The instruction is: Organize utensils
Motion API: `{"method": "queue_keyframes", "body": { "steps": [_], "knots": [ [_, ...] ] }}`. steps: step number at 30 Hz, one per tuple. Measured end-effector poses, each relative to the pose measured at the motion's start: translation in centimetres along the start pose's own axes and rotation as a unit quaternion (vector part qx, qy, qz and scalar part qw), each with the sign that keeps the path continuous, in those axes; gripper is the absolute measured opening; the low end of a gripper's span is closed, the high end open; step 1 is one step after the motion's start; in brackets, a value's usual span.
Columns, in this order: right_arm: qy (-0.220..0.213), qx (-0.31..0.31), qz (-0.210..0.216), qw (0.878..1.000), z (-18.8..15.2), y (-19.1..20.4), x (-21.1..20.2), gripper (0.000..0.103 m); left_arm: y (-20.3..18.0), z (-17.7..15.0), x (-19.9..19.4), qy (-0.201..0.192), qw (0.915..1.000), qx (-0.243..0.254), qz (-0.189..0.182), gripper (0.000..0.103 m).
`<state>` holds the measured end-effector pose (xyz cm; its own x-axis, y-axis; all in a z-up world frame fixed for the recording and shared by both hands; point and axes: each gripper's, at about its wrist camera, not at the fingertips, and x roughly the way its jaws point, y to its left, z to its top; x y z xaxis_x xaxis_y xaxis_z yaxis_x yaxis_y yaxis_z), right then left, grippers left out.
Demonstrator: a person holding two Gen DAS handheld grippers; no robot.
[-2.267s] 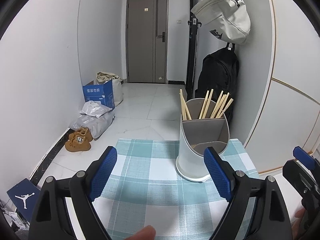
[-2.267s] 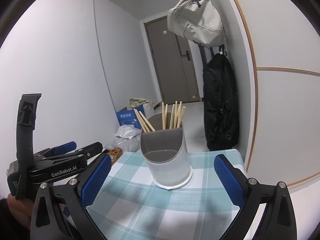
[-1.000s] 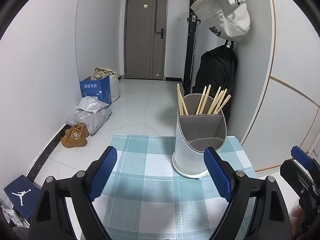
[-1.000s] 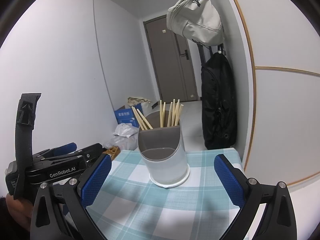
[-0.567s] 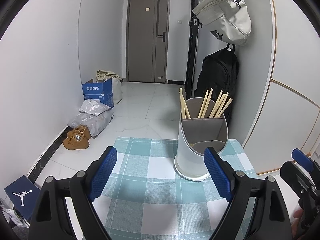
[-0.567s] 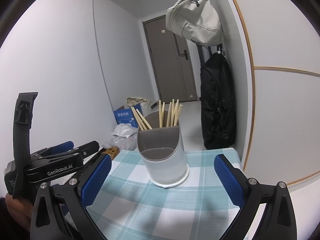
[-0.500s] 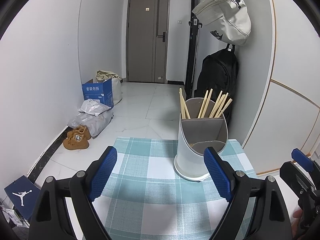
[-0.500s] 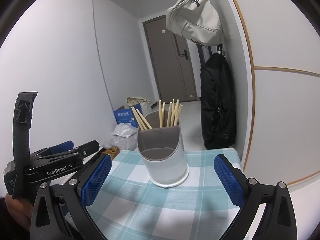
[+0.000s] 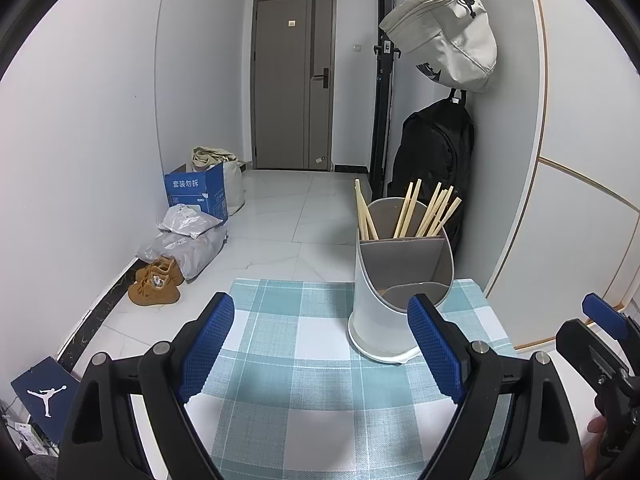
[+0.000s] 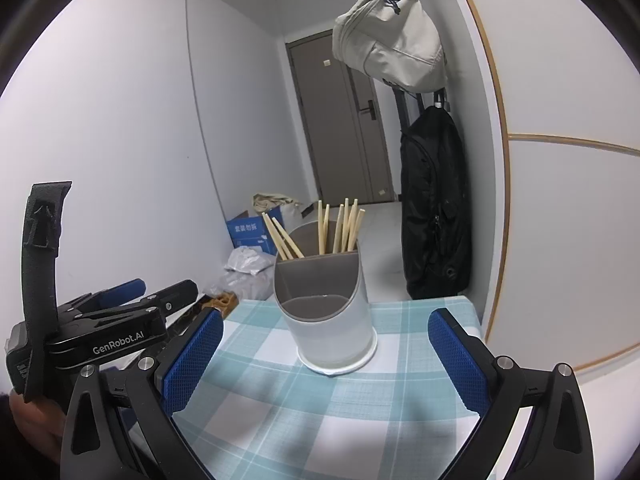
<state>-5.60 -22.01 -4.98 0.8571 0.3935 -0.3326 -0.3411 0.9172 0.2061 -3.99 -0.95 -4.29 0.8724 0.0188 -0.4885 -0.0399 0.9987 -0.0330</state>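
A: Left wrist view: left gripper (image 9: 320, 344) is wide apart and empty; the holder (image 9: 400, 280) with chopsticks (image 9: 408, 212) stands right of it on the checked cloth (image 9: 288, 360).

B: Right gripper (image 10: 324, 360) also gapes, empty. Chopsticks look light, stiff, smooth; I would pinch them mid-shaft.

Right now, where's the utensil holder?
In both wrist views the utensil holder stands upright on the checked cloth, toward its far right, before the black backpack.
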Motion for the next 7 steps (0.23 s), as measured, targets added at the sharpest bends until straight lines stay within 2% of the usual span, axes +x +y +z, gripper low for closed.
{"method": "queue_keyframes", "body": {
  "steps": [7],
  "knots": [
    [0.002, -0.001, 0.001, 1.000, 0.03, 0.12, 0.11, 0.103, 0.42, 0.02, -0.09, -0.004, 0.9998, -0.017, 0.006, 0.085]
  ]
}}
